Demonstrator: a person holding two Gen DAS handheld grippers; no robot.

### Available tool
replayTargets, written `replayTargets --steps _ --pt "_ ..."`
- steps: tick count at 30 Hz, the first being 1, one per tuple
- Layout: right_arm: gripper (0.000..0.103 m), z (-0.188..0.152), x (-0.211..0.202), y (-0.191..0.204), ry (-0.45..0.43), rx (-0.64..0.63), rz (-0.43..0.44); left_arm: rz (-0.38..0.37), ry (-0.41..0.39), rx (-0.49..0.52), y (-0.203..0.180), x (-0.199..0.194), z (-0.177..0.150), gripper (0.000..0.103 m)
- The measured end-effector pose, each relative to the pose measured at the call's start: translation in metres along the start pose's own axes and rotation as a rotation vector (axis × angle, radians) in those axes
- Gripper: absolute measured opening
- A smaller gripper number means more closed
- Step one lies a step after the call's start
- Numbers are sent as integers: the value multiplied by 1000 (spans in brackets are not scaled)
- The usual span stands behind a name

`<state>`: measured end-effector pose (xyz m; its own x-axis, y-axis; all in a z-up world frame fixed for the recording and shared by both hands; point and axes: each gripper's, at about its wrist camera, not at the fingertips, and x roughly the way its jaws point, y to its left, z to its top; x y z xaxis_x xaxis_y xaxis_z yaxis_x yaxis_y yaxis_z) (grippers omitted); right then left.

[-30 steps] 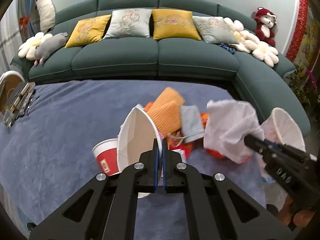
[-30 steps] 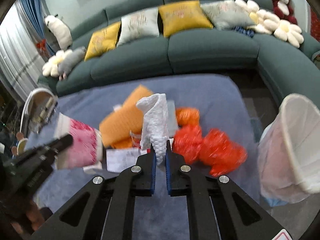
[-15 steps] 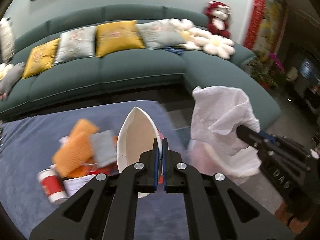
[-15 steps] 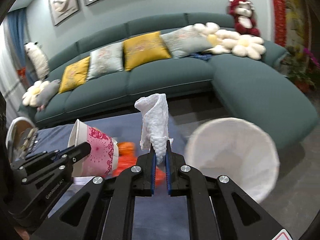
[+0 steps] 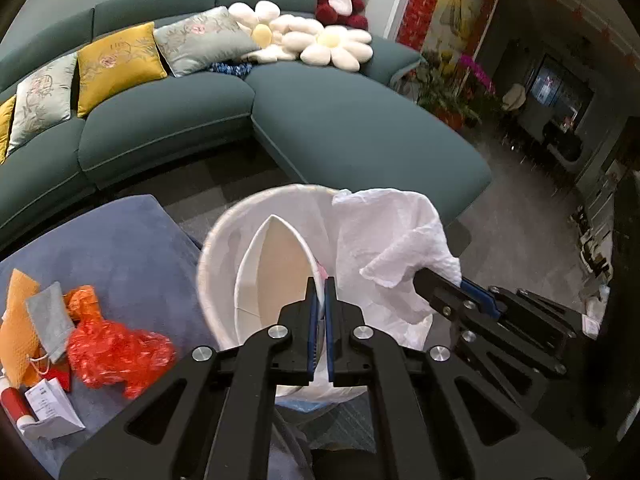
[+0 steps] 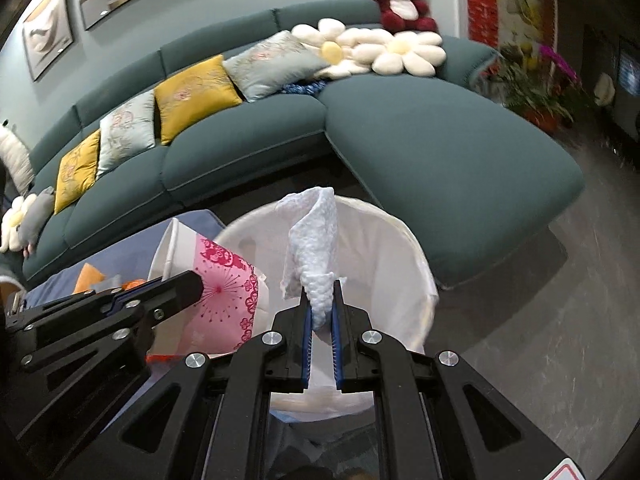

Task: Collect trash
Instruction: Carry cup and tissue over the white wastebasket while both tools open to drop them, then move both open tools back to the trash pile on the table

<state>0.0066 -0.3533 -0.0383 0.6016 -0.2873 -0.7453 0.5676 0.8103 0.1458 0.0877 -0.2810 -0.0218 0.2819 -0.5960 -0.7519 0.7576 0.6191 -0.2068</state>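
My left gripper point(image 5: 319, 285) is shut on the rim of a squashed paper cup point(image 5: 280, 268), white inside and pink-patterned outside point(image 6: 218, 300). It hangs over the mouth of a white lined trash bin point(image 5: 224, 236). My right gripper point(image 6: 321, 300) is shut on a crumpled white paper towel point(image 6: 314, 248), also held above the bin point(image 6: 404, 264). In the left wrist view the right gripper point(image 5: 424, 280) comes in from the right with the towel point(image 5: 384, 240). In the right wrist view the left gripper point(image 6: 192, 286) enters from the left.
More trash lies on the blue-grey table point(image 5: 120, 248) at left: a red plastic bag point(image 5: 116, 352), an orange sponge cloth point(image 5: 16, 332), a grey mask point(image 5: 52, 320), a receipt point(image 5: 48, 412). A green sofa point(image 5: 340, 120) curves behind the bin; bare floor lies to the right.
Both grippers have swung right from above the trash pile to over the bin, carrying the cup and the towel. The grips have not changed.
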Motion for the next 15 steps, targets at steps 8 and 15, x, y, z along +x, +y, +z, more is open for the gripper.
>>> replayTargets --steps 8,15 --pt "19 -1 15 -15 8 38 -5 51 35 -34 -2 30 4 42" --pt "55 8 14 -17 -28 57 2 153 -22 -125 27 12 0 67"
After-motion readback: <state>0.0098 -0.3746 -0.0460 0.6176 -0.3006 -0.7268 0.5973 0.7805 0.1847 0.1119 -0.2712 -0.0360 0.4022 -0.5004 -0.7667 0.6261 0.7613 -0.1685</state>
